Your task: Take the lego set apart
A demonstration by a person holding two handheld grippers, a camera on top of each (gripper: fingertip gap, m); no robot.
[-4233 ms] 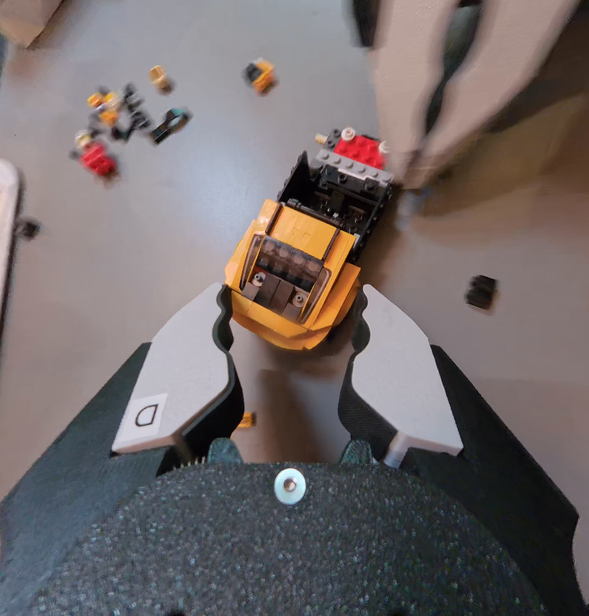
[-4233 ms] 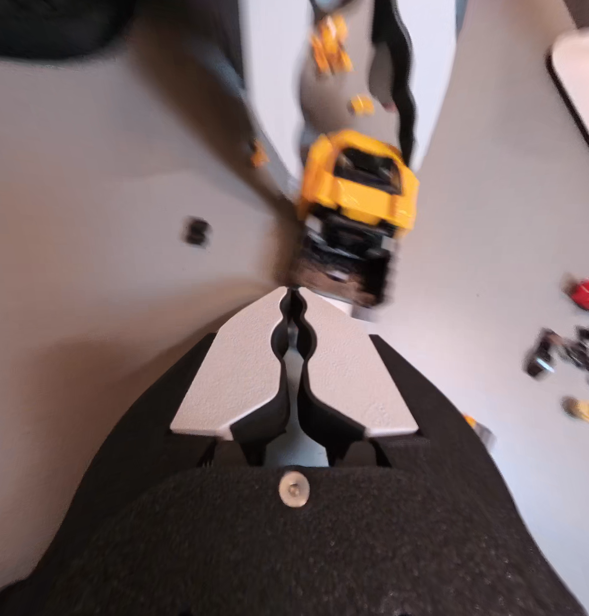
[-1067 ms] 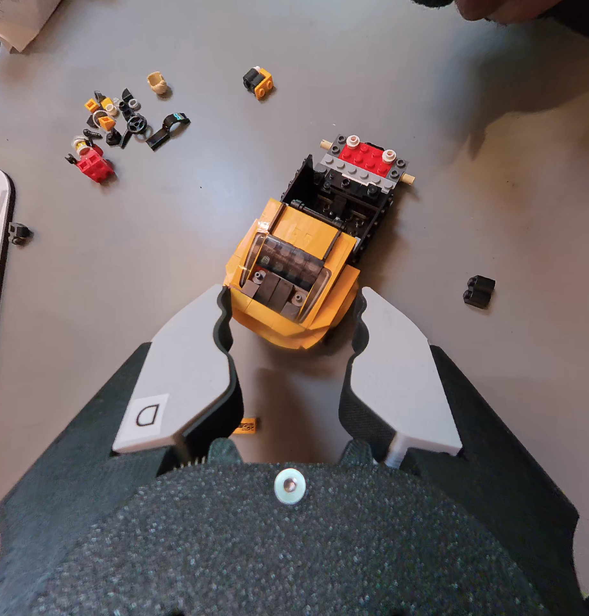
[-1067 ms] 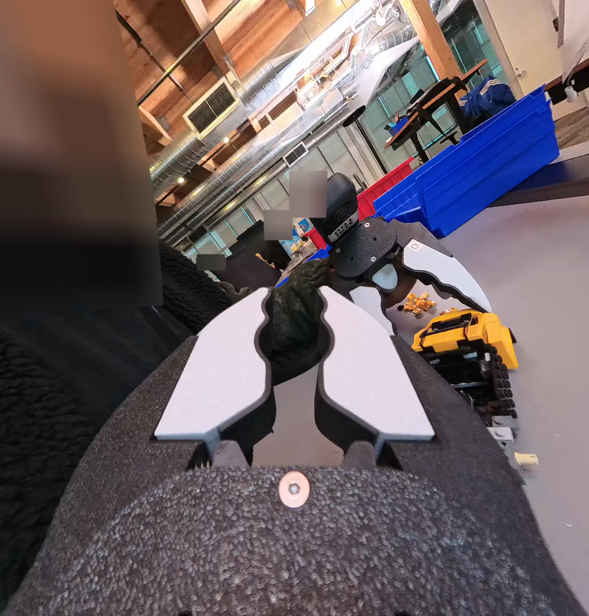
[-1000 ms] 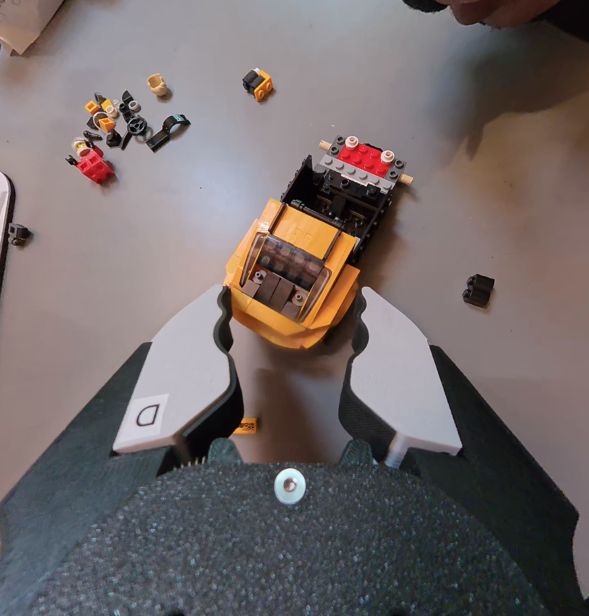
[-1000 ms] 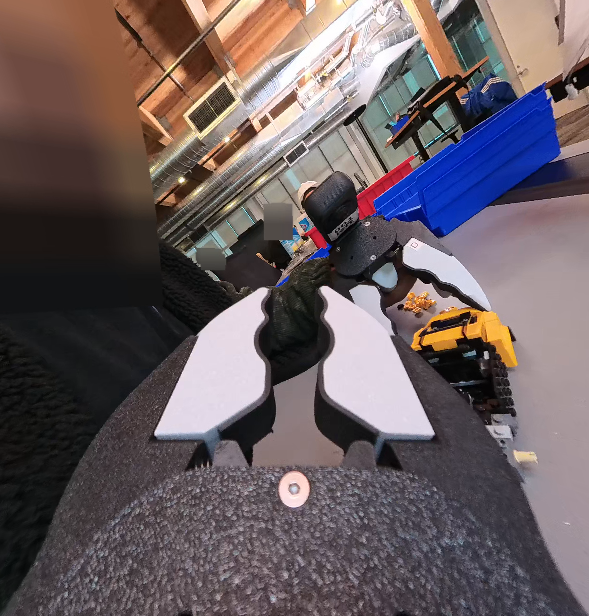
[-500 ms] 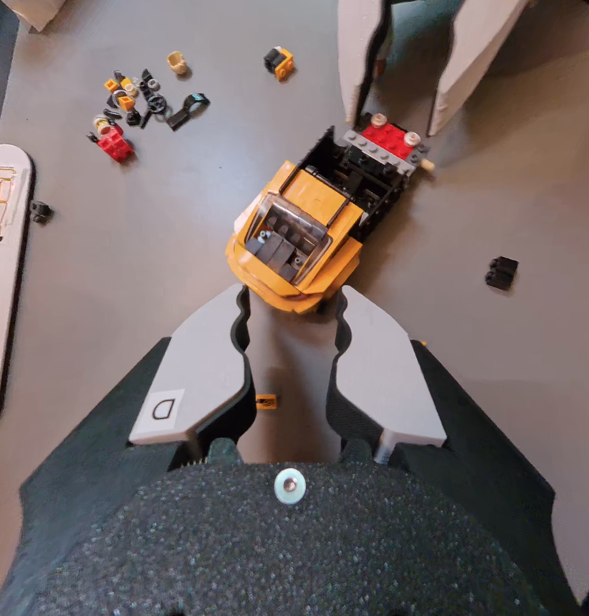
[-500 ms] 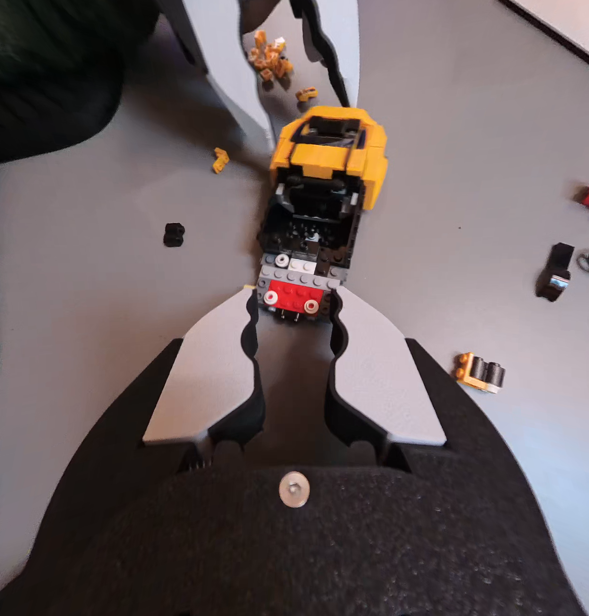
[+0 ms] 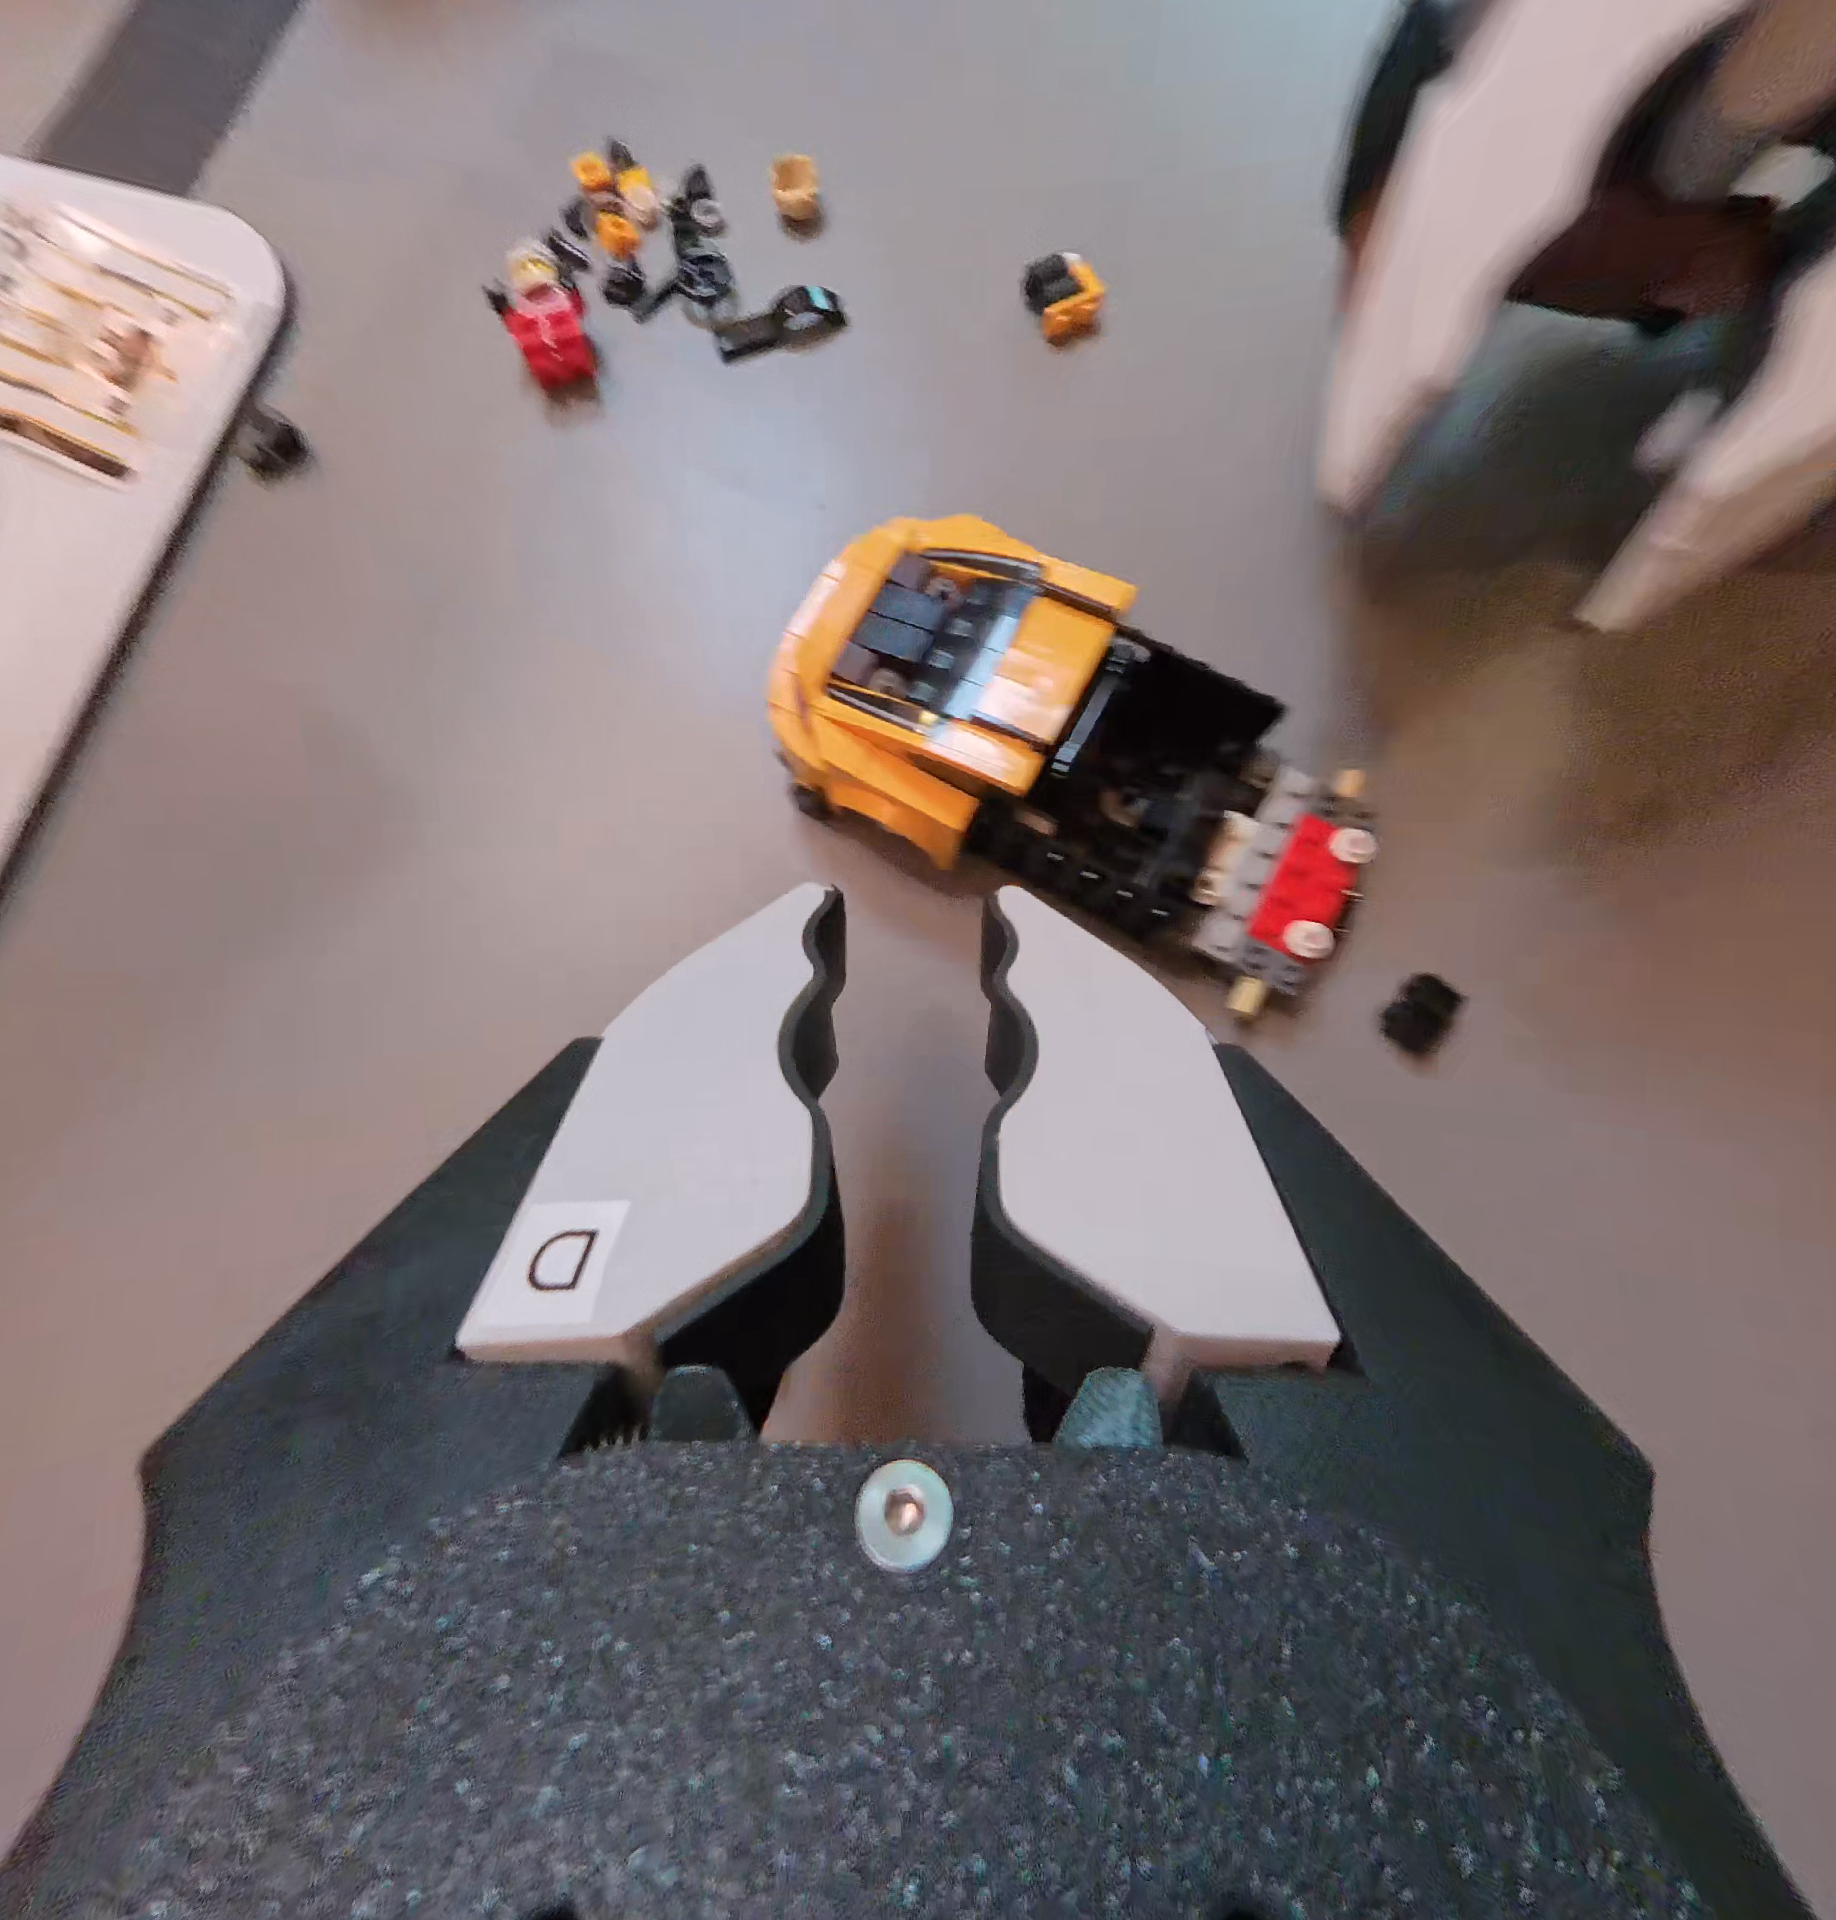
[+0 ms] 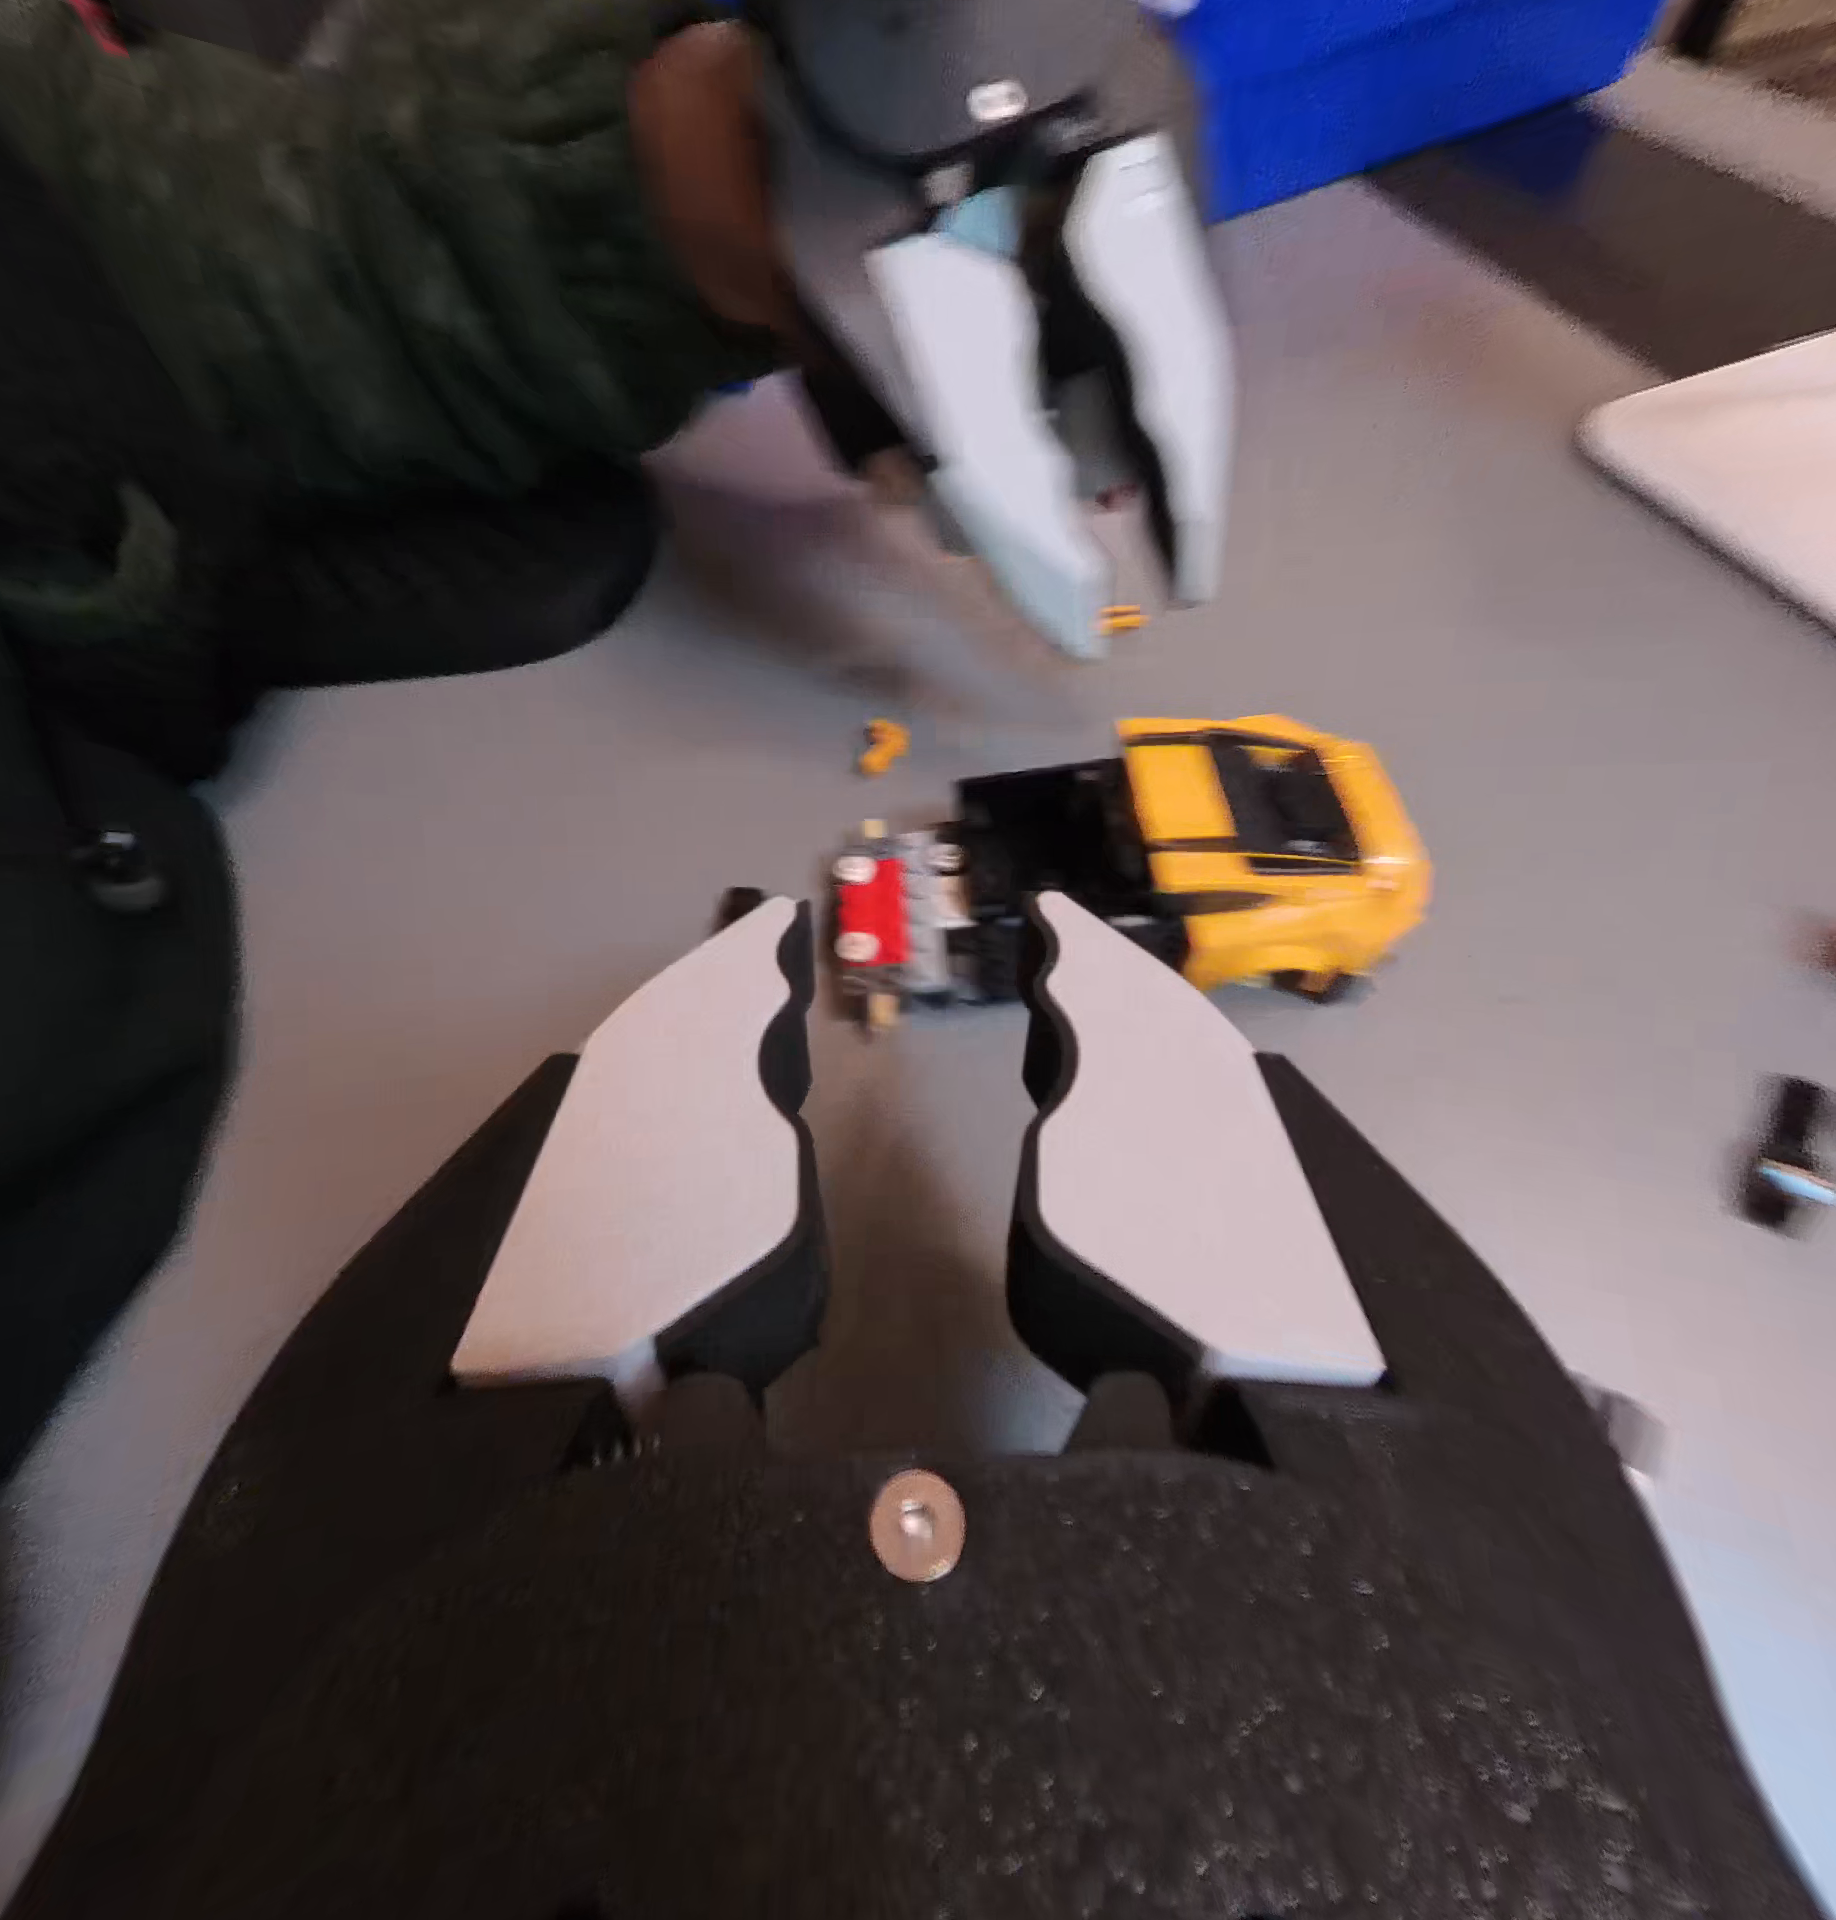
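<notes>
The lego car (image 9: 945,686) lies on the grey table, with a yellow body and a bare black chassis that ends in a red brick (image 9: 1298,878). My left gripper (image 9: 914,914) is open and empty, its tips just short of the car's side. My right gripper (image 9: 1485,540) shows blurred at the upper right, off the car. In the right wrist view the car (image 10: 1267,842) lies crosswise. My right gripper (image 10: 919,925) is open and empty, above the table, with the red brick end (image 10: 872,920) showing between its tips. The left gripper (image 10: 1137,613) hangs beyond the car, blurred.
A pile of loose pieces (image 9: 633,239), a red piece (image 9: 550,332) and a black-and-orange piece (image 9: 1065,291) lie at the far left. A small black piece (image 9: 1421,1013) lies by the red end. A white board (image 9: 72,416) is at the left. A dark sleeve (image 10: 322,291) and a blue bin (image 10: 1413,94) lie behind. The grippers' ends are close to 11 centimetres from one another.
The car has turned on the table and now lies crosswise to both grippers. Both grippers have drawn back from it. My left jaws have narrowed. Both views are blurred with motion.
</notes>
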